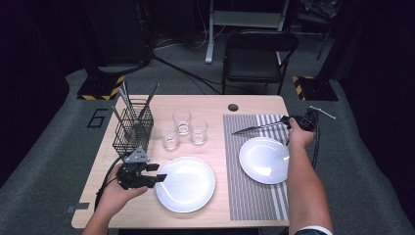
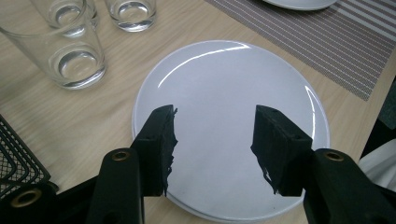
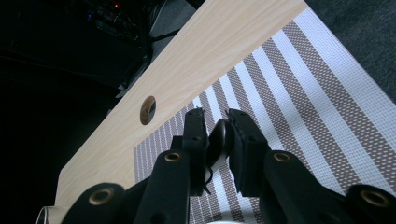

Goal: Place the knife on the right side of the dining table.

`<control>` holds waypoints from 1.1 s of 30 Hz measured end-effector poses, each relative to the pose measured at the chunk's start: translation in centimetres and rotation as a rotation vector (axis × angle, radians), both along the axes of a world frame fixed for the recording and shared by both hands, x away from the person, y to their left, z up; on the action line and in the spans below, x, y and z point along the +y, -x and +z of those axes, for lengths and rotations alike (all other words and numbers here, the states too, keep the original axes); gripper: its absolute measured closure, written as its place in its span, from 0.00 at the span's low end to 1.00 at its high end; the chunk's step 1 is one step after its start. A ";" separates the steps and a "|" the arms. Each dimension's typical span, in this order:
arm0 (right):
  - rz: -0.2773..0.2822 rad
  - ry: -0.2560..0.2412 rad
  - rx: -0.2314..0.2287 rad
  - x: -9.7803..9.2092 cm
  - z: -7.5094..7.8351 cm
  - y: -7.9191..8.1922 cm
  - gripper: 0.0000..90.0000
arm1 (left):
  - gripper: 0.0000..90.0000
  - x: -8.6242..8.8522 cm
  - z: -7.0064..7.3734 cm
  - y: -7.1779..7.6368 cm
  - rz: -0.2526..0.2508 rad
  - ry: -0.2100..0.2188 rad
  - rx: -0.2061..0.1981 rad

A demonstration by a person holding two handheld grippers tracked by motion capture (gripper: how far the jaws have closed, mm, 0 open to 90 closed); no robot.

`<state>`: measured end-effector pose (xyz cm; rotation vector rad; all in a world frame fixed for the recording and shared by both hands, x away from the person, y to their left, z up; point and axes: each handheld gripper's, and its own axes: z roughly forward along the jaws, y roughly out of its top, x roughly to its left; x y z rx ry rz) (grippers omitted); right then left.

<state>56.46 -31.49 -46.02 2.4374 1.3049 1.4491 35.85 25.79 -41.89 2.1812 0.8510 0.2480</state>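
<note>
Two handheld grippers over a set counter [image 1: 147, 215].
Right gripper [image 1: 291, 121] clenches a knife [image 1: 257, 127] near the far edge — left gripper [image 1: 159, 173], fingers released, hovers over a white plate [image 1: 195, 188].

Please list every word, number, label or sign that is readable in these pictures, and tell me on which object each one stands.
"6": one large dark digit on the grey floor mat left of the table, seen in the high view.
No other text is readable: the plates, glasses, wire basket, striped placemat and both claws carry no visible lettering.
The yellow-and-black hazard stripes on the floor bases behind the table are a pattern, with no words.
</note>
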 end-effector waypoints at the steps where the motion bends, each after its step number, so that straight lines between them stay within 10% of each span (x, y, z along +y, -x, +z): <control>1: -0.001 0.003 0.006 0.0 -0.1 0.0 0.86 | 0.54 0.0 0.0 0.0 0.000 -0.001 0.001; 33: -0.043 -0.030 0.074 -1.3 -3.3 0.4 0.82 | 0.54 -0.1 -0.3 -0.2 0.005 -0.016 0.002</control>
